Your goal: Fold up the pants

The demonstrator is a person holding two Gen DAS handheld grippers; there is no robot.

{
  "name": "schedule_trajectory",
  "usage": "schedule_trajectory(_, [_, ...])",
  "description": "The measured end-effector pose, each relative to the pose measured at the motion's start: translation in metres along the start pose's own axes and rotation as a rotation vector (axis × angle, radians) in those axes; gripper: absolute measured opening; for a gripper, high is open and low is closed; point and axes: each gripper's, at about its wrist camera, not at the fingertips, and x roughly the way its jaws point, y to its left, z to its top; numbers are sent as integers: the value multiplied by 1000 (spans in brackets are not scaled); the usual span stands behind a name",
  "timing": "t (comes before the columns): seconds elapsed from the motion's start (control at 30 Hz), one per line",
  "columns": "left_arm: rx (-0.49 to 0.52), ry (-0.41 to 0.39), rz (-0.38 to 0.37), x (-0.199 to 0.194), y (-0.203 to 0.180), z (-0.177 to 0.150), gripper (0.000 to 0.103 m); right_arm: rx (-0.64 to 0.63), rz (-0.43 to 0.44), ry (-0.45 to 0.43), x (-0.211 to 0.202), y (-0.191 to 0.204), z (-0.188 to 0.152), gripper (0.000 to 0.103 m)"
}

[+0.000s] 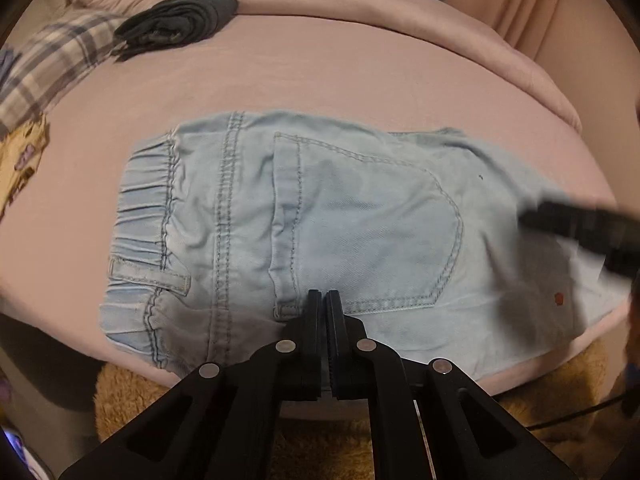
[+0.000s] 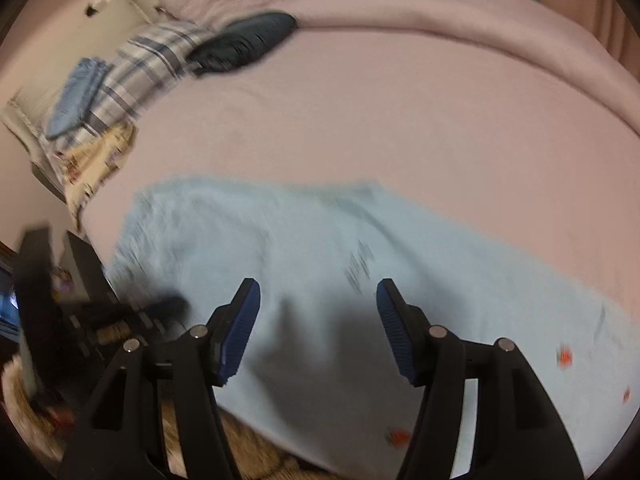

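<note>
We keep left tool (image 1: 324, 296) closed, empty (above pants (image 1: 360, 216) pocket); right tool (image 2: 318, 292) open, ready to grasp.

A bed (image 1: 360, 72) covered with a pale pink sheet is seen. Light blue denim pants (image 1: 320, 216) are laid flat near its front edge, the elastic waistband turned to the left. Far back on the left, a folded dark garment (image 1: 180, 20) is set beside a plaid cloth (image 1: 52, 68); a folded blue piece (image 2: 76, 96) is placed on the plaid, with a yellow printed cloth (image 2: 100, 156) just in front.
</note>
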Motion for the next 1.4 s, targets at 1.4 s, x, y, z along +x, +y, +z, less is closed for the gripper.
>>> schedule_trajectory(1.4, [-12,93,34,20,-13,35,7,323,-268,-25,-29,-113,-87,69])
